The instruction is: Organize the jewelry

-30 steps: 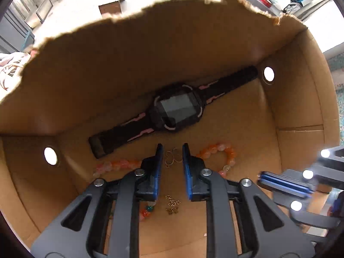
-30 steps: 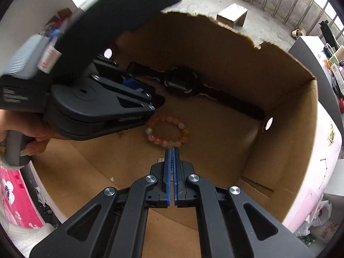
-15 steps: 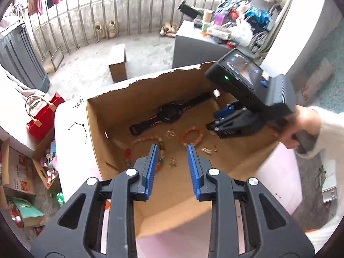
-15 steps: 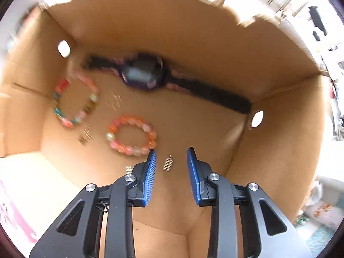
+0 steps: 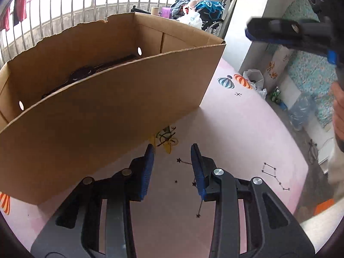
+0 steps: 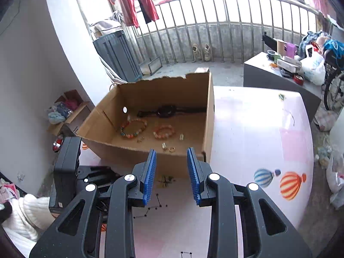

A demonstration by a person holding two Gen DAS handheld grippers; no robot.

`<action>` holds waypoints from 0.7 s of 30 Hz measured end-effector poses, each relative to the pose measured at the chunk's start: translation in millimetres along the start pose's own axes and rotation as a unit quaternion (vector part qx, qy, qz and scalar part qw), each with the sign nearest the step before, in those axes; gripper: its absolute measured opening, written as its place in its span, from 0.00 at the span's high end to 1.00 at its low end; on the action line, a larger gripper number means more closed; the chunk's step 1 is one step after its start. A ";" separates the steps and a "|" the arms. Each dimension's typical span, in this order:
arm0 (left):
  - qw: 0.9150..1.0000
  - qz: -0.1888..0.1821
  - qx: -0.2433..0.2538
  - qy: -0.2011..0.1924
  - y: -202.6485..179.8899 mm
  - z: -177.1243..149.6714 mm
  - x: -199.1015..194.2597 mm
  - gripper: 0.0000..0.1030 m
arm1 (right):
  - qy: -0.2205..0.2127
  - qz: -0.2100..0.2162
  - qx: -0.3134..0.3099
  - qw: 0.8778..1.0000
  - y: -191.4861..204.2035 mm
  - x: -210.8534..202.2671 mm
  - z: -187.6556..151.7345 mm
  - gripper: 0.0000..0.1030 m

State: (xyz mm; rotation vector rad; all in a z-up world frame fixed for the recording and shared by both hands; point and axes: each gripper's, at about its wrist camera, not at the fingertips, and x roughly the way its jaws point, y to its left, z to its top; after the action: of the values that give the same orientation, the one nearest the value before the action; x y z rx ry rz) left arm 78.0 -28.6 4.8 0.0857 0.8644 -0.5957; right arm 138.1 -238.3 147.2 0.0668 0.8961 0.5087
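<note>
Both your grippers sit outside the brown cardboard box [image 6: 148, 99], on its near side above the pale pink printed tabletop [image 6: 258, 129]. Left gripper [image 5: 172, 161]: jaws part-open, having just been widening, nothing between them. Right gripper [image 6: 171, 172]: jaws likewise parted and empty.

The jewelry lies on the box floor: black wristwatch [image 6: 167, 110] at the far wall, multicoloured bead bracelet [image 6: 133, 126] left, orange bead bracelet [image 6: 164, 131] beside it, small gold pieces [image 6: 167, 148], probably earrings, nearest.

The placing step looks finished. Next, check the table for strays; none shows here.
</note>
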 end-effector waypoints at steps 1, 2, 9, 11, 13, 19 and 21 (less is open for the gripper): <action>1.000 -0.007 0.008 0.003 -3.4 1.3 5.9 0.67 | 0.008 0.007 0.015 1.000 -4.8 4.6 -8.3 0.71; 1.000 0.000 0.014 0.004 -3.5 3.0 13.5 0.67 | 0.011 0.014 0.032 0.999 -11.5 8.1 -20.2 0.71; 0.998 0.032 0.062 0.008 -15.2 8.0 41.4 0.73 | 0.026 0.035 0.061 0.997 -17.8 29.0 -56.8 0.71; 0.995 0.048 0.085 0.010 -19.5 5.8 40.0 0.90 | 0.023 0.041 0.058 0.997 -16.5 29.6 -59.4 0.71; 0.996 0.044 0.077 0.017 -16.1 6.6 39.9 0.91 | 0.021 0.042 0.056 0.997 -14.8 28.7 -59.7 0.71; 0.997 0.028 0.071 0.034 -16.3 7.6 17.4 0.91 | -0.006 0.058 0.057 0.997 -16.9 15.7 -58.4 0.71; 0.998 0.011 0.056 0.016 -15.7 17.9 -12.1 0.91 | -0.024 0.055 0.056 0.997 -16.4 2.4 -53.4 0.71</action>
State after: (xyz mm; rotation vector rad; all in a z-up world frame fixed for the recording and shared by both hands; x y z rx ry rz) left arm 76.1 -41.7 28.1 0.2062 0.8596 -0.6235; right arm 105.2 -259.8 107.5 0.2303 0.8763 0.5564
